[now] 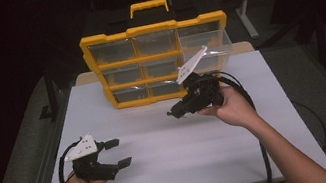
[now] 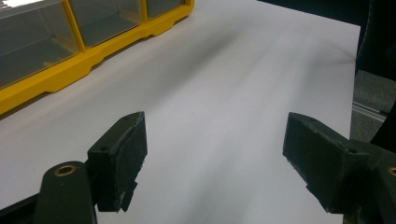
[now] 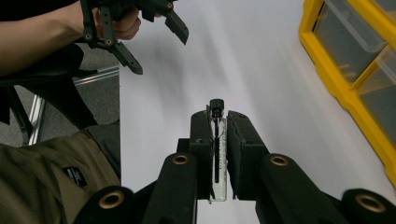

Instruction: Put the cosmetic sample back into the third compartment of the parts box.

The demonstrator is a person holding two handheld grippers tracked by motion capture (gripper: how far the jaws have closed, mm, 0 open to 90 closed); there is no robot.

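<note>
A small clear vial (image 3: 217, 144) with a black cap and a dark rod inside is clamped between the jaws of my right gripper (image 3: 218, 122), cap pointing away. In the high view my right gripper (image 1: 173, 113) hovers above the white table (image 1: 188, 158), just in front of the yellow organizer (image 1: 158, 62) with its clear drawers. The organizer's top right drawer (image 1: 206, 46) is pulled out. Near the table's front left corner, my left gripper (image 1: 120, 153) is held with its jaws wide apart and nothing between them. The left gripper (image 2: 215, 158) faces bare table, with the organizer (image 2: 70, 70) at upper left.
Black cables (image 1: 248, 99) trail from the right gripper over the table's right side. The table's left edge and grey floor (image 3: 56, 107) lie beside the person's trouser leg (image 3: 46, 177). Dark floor and frame legs surround the table.
</note>
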